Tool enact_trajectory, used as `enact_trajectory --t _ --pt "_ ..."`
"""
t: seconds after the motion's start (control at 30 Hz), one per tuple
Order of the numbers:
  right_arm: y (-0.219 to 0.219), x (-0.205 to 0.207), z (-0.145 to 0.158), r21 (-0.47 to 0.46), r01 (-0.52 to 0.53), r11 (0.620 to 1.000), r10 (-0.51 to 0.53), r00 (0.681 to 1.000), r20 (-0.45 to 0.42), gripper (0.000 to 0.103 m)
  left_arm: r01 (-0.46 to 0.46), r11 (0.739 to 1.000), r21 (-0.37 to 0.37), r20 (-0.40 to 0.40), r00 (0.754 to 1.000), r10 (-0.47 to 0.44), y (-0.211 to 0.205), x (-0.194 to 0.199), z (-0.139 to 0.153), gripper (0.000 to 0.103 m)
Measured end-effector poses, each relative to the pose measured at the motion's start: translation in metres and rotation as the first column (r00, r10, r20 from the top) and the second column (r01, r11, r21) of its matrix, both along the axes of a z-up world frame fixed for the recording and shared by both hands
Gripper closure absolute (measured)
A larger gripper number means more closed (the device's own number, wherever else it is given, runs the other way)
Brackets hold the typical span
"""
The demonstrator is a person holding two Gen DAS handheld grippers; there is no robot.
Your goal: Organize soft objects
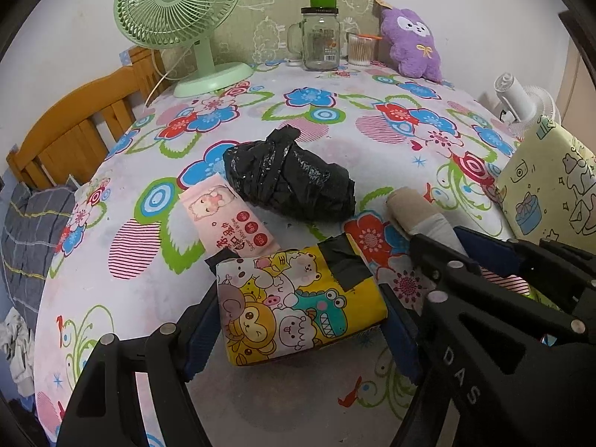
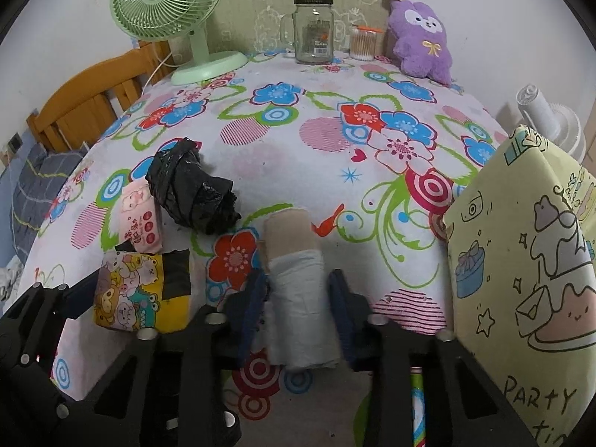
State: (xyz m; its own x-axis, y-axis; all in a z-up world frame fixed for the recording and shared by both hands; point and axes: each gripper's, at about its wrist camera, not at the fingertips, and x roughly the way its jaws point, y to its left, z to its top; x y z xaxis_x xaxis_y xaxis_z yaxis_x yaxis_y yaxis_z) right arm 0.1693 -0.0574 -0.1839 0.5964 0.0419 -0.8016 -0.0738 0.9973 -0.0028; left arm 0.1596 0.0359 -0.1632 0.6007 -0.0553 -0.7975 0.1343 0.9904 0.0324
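Observation:
A yellow cartoon-print tissue pack (image 1: 298,305) lies on the flowered tablecloth (image 1: 335,141). My left gripper (image 1: 301,320) is shut on it, one blue pad against each end. In the right wrist view the same pack (image 2: 134,294) sits at lower left, with a left finger (image 2: 72,294) against its side. A white roll with a beige core (image 2: 298,290) lies along my right gripper (image 2: 298,294), whose pads press both its sides. The left wrist view shows that roll (image 1: 409,208) poking out ahead of the right gripper (image 1: 443,234).
A black plastic bag bundle (image 1: 294,182) and a pink wipes pack (image 1: 227,219) lie just beyond the tissue pack. A pale yellow gift-wrapped box (image 2: 521,260) stands close on the right. At the back stand a green fan (image 1: 178,11), a glass jar (image 1: 320,41) and a purple plush (image 1: 413,44).

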Motion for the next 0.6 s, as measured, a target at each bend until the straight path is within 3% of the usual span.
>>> enact_trajectory --t 0.2,0.6 --pt "-0.004 -0.002 0.004 -0.003 -0.001 1.000 0.001 1.000 -0.001 0.082 0.004 1.000 -0.008 0.002 1.000 -0.004 -0.001 -0.002 0.004 0.024" --pt "-0.008 -0.020 0.033 0.004 0.007 1.000 -0.007 0.998 0.069 0.082 0.001 1.000 -0.004 0.072 0.997 -0.001 -0.007 -0.018 0.031 0.024"
